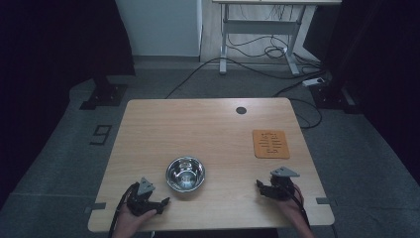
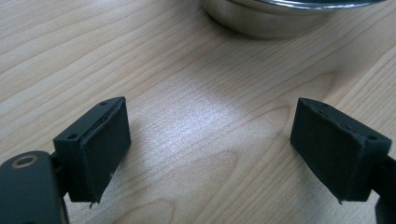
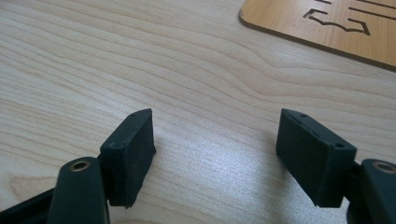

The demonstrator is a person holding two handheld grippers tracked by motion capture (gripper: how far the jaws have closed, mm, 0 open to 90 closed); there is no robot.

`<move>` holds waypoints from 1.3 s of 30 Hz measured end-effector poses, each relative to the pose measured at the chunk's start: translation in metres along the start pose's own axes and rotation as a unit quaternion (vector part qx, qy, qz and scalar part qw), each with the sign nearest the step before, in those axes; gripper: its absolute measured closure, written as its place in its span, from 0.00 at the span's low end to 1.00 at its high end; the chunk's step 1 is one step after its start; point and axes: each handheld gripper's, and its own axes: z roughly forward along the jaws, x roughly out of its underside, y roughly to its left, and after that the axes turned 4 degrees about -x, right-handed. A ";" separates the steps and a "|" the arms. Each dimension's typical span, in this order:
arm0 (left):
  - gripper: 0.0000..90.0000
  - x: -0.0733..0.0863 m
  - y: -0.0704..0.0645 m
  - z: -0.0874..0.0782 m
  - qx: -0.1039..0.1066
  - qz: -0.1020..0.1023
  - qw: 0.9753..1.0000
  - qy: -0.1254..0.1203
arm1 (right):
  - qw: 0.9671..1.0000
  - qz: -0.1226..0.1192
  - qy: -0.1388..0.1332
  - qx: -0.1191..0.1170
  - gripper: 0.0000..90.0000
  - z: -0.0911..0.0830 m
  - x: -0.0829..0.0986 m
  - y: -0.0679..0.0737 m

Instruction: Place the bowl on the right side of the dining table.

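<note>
Down at the near edge of the wooden table (image 1: 208, 124), left gripper (image 1: 159, 203) resting low, jaws spread wide with nothing but bare wood between them. Just beyond, a steel bowl (image 1: 185, 173), near but apart; from the left gripper view, cut off by the top edge, lower wall and a sliver of rim (image 2: 285, 21) visible. Contents hard to make out through the reflections. Over on the other side, right gripper (image 1: 261, 187) also gaping, empty, pads (image 3: 133, 156) hovering at the wood. Ahead of it, an orange cutout board (image 1: 271, 144), clipped to one corner (image 3: 327, 23) in the right gripper view.
</note>
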 end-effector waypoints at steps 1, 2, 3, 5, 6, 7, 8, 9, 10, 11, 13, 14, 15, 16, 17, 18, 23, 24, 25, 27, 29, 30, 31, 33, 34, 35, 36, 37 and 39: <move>0.13 0.000 0.000 0.000 0.000 0.000 1.000 0.000 | 1.000 0.000 0.000 0.000 0.30 0.000 0.000 0.000; 0.13 0.000 0.000 0.000 0.000 0.000 1.000 0.000 | 1.000 -0.001 0.001 0.000 0.29 0.000 0.000 0.000; 0.13 0.000 0.000 0.000 0.000 0.000 1.000 0.000 | 1.000 -0.001 0.001 0.001 0.29 0.001 0.000 0.000; 0.13 0.000 0.000 0.000 0.000 0.000 1.000 0.000 | 1.000 -0.001 0.001 0.002 0.28 0.001 -0.001 0.000; 0.13 0.000 0.000 0.000 0.000 0.000 1.000 0.000 | 1.000 -0.001 0.001 0.003 0.27 0.001 -0.001 0.000; 0.13 0.000 0.000 0.000 0.000 0.000 1.000 0.000 | 1.000 -0.001 0.001 0.003 0.27 0.001 -0.001 0.000; 0.13 0.000 0.000 0.000 0.000 0.000 1.000 0.000 | 1.000 -0.001 0.003 0.004 0.27 0.001 -0.001 0.000; 0.13 0.000 0.000 0.000 0.000 0.000 1.000 0.000 | 1.000 0.000 0.002 0.004 0.27 0.001 -0.001 0.000; 0.13 0.000 0.000 0.000 0.000 0.000 1.000 0.000 | 1.000 0.000 0.002 0.004 0.27 0.001 -0.001 0.000; 0.13 0.000 0.000 0.000 0.000 0.000 1.000 0.000 | 1.000 0.000 0.002 0.004 0.27 0.001 -0.001 0.000; 0.13 0.000 0.000 0.000 0.000 0.000 1.000 0.000 | 1.000 0.000 0.002 0.004 0.27 0.001 -0.001 0.000; 0.13 0.000 0.000 0.000 0.000 0.000 1.000 0.000 | 1.000 0.000 0.002 0.004 0.27 0.001 -0.001 0.000; 0.13 0.000 0.000 0.000 0.000 0.000 1.000 0.000 | 1.000 0.000 0.002 0.004 0.27 0.001 -0.001 0.000; 0.13 0.000 0.000 0.000 0.000 0.000 1.000 0.000 | 1.000 0.000 0.003 0.003 0.27 0.001 -0.001 0.000; 0.13 0.000 0.000 0.000 0.000 0.000 1.000 0.000 | 1.000 0.000 0.003 0.003 0.27 0.001 -0.001 0.000; 0.13 0.000 0.000 0.000 0.000 0.000 1.000 0.000 | 1.000 0.002 0.002 0.004 0.26 0.001 -0.001 0.000; 0.13 0.000 0.000 0.000 0.000 0.000 1.000 0.000 | 1.000 0.004 0.003 0.006 0.25 0.001 -0.001 0.000; 0.13 0.000 0.000 0.000 0.000 0.000 1.000 0.000 | 1.000 0.004 0.003 0.007 0.25 0.001 -0.001 0.000; 0.13 0.000 0.000 0.000 0.000 0.000 1.000 0.000 | 1.000 0.004 0.003 0.007 0.25 0.001 -0.001 0.000; 0.13 0.000 0.000 0.000 0.000 0.000 1.000 0.000 | 1.000 0.004 0.003 0.007 0.24 0.002 -0.001 0.000; 0.13 0.000 0.000 0.000 0.000 0.000 1.000 0.000 | 1.000 0.005 0.003 0.007 0.24 0.002 -0.001 0.000; 0.13 0.000 0.000 0.000 0.000 0.000 1.000 0.000 | 1.000 0.006 0.003 0.008 0.24 0.002 -0.001 0.000; 0.13 0.000 0.000 0.000 0.000 0.000 1.000 0.000 | 1.000 0.007 0.003 0.008 0.24 0.002 -0.001 0.000; 0.13 0.000 0.000 0.000 0.000 0.000 1.000 0.000 | 1.000 0.008 0.003 0.009 0.25 0.002 -0.001 -0.001; 0.13 0.000 0.000 0.000 0.000 0.000 1.000 0.000 | 1.000 0.008 0.002 0.010 0.25 0.002 -0.001 -0.001; 0.13 0.000 0.000 0.000 0.000 0.000 1.000 0.000 | 1.000 0.008 0.003 0.010 0.25 0.001 -0.001 -0.001; 0.13 0.000 0.000 0.000 0.000 0.000 1.000 0.000 | 1.000 0.011 0.002 0.010 0.25 0.001 -0.001 -0.002; 0.13 0.000 0.000 0.000 0.000 0.000 1.000 0.000 | 1.000 0.011 0.002 0.010 0.25 0.001 -0.001 -0.002; 0.13 0.000 0.000 0.000 0.000 0.000 1.000 0.000 | 1.000 0.017 0.000 0.011 0.25 0.000 -0.002 -0.004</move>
